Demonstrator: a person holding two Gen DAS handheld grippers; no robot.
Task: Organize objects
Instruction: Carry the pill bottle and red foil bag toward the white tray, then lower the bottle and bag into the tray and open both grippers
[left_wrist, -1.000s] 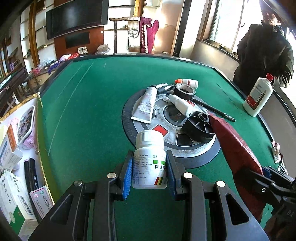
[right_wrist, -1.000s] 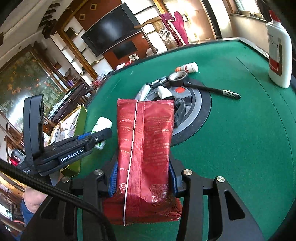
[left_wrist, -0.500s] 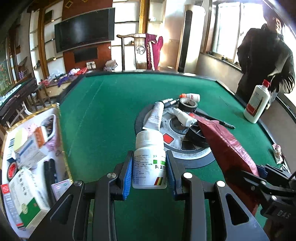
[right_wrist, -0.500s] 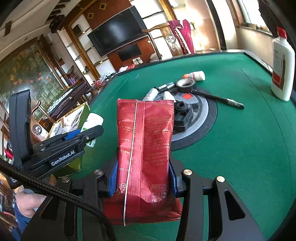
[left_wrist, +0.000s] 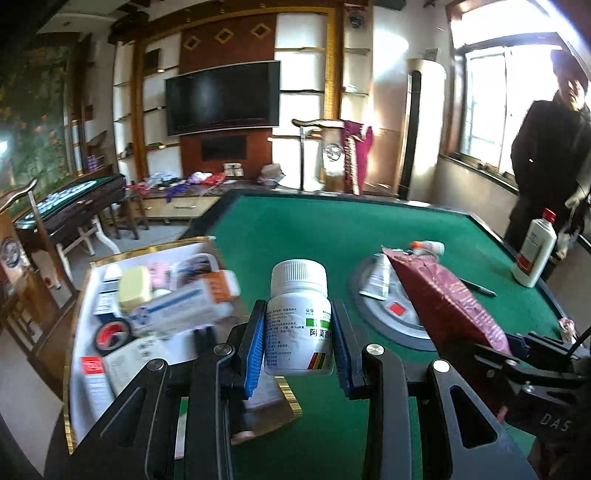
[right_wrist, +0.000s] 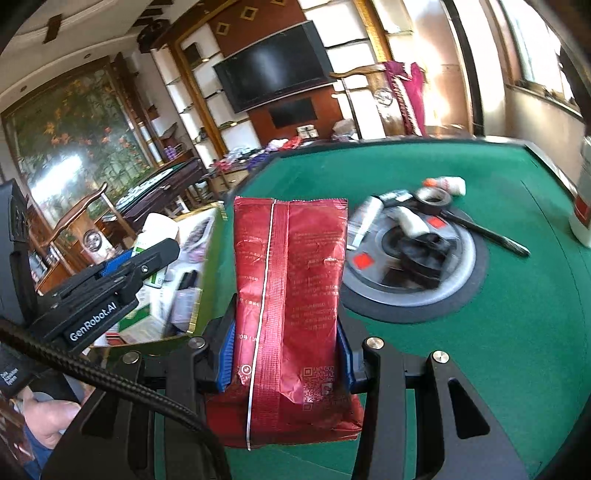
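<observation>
Left hand-held gripper (left_wrist: 298, 345): clamped on an upright white plastic pill bottle (left_wrist: 299, 320), held above the green felt bench (left_wrist: 332, 236) beside a gold-rimmed tray of boxes (left_wrist: 79, 295) at left.
Right hand-held gripper (right_wrist: 286, 349): clamped on an upright red foil snack pouch (right_wrist: 291, 295), over the bench's near edge.

— Counted on the green surface (right_wrist: 480, 369)? 
— One round grey disc (right_wrist: 461, 291) at centre right; on or beside it, one squeezed tube (right_wrist: 364, 221), one roll of black tape (right_wrist: 434, 199), one black pen (right_wrist: 491, 232), one small white bottle with an orange cap (right_wrist: 447, 183).
— Larger bottles?
— One, white with a red cap (left_wrist: 535, 254), at the right edge of the left-wrist view.
— Held items?
— Two: one white pill bottle (left_wrist: 299, 317) in the left tool (left_wrist: 299, 347), one red foil packet (right_wrist: 291, 302) in the right tool (right_wrist: 286, 350).
— Trays?
— One, gold-rimmed (left_wrist: 79, 295), lower left; boxes inside too blurred for a firm count, several at least.
— People?
— One, dark coat (left_wrist: 546, 147), upper right.
</observation>
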